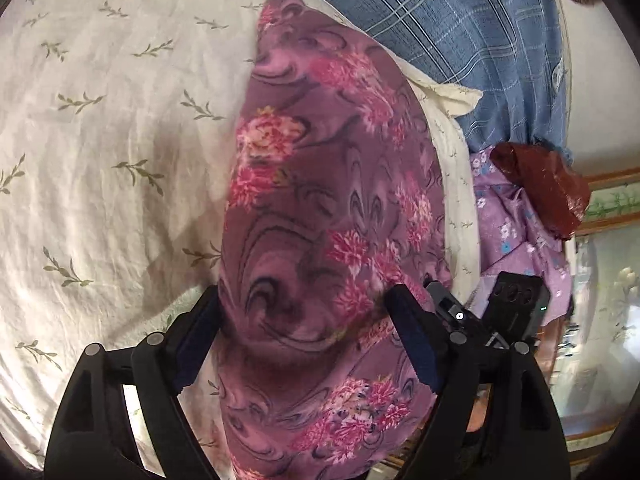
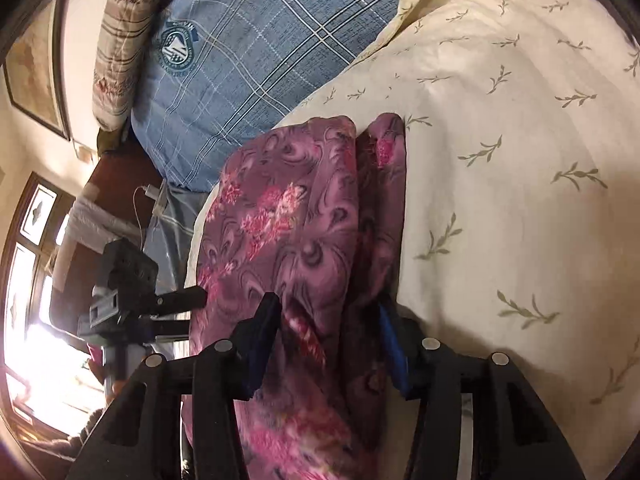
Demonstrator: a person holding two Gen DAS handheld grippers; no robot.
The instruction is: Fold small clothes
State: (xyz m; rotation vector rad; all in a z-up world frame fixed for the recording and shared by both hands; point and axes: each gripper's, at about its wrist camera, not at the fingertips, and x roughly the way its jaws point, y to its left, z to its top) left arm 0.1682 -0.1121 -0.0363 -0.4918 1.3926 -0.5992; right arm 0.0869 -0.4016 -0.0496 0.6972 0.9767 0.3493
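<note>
— Left claw stands wide, its pads either side of the purple flowered garment at the bottom of its frame; I can't see them pressing the cloth. Why so wide?

— Probably because the cloth is doubled over and bulky there; spread jaws can take in the whole thickness.

— And the right claw?

— About half open, straddling the same garment low in its frame. The cloth bunches between its pads, but whether they really pinch it I can't tell.

— Where does the garment lie?

— On the cream leaf-print sheet of the bed, running from the claws toward the upper middle, near the blue plaid pillow. It looks folded lengthwise, so both claws sit at one end, likely to carry that end over.
</note>
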